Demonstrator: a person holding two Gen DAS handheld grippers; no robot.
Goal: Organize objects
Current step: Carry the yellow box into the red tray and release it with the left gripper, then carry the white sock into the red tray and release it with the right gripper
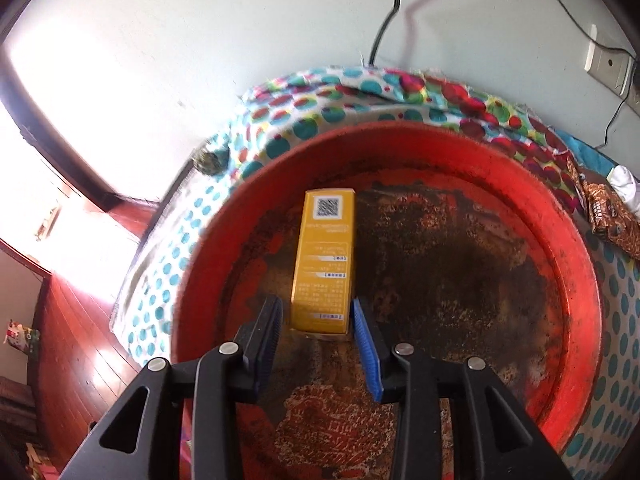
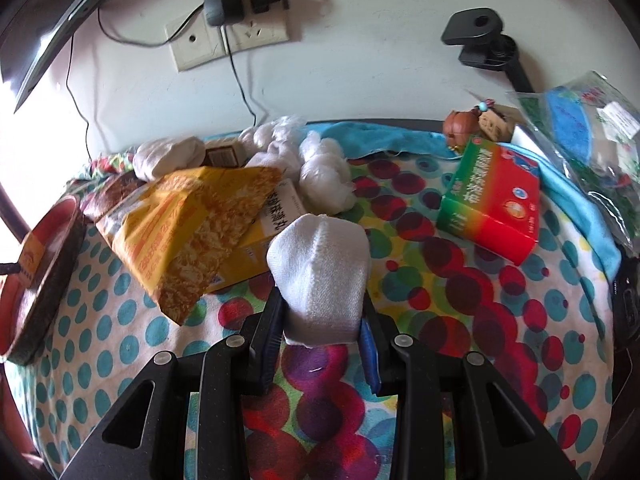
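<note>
2 grippers in play. Left gripper stands released, jaws just clear of the slim yellow cardboard box with a QR code, which lies flat on the floor of the round red worn metal tray; best to back straight off along the box's long side so a pad doesn't drag it. Right gripper is clenched on a rolled white cloth bundle, held above the dotted multicolour tablecloth; judged next into the tray, so keep the grip firm, the cloth looks soft and may sag. Hard to make out: box print is blurred, tray's near edge is hidden behind the gripper, and in the right wrist view only a sliver of tray shows at the left edge
</note>
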